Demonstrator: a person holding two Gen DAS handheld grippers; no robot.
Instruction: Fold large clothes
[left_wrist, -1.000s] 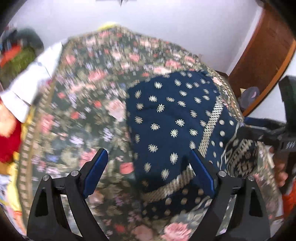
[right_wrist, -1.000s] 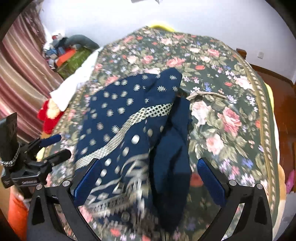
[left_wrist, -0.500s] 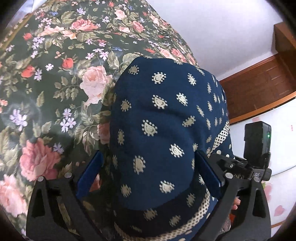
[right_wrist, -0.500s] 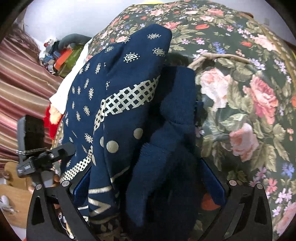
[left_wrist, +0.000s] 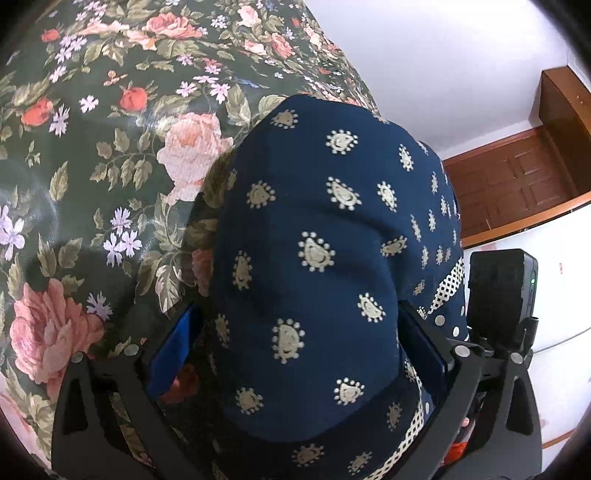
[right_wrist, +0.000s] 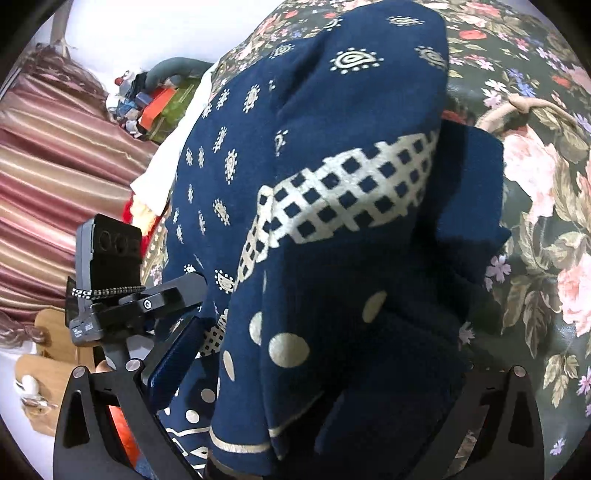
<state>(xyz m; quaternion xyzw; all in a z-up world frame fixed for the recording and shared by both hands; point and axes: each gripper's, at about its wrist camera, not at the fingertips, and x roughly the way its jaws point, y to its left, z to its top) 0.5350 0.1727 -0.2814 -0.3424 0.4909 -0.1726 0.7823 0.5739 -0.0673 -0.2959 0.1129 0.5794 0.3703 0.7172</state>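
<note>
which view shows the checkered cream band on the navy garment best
The right wrist view: the checkered band runs broad and sharp across the navy garment. The left wrist view catches only a thin strip of it at the right edge.

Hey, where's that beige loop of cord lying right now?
The beige cord loop shows only in the right wrist view, upper right, lying on the floral bedspread just right of the navy patterned garment.

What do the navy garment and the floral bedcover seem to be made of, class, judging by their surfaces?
Navy garment: soft, matt woven or knitted cloth, probably cotton; it rumples in rounded folds and the cream motifs look printed. Floral bedcover: a smoother, faintly glossy fabric, perhaps polyester or satin-like; pale sheen shows across the dark ground.
</note>
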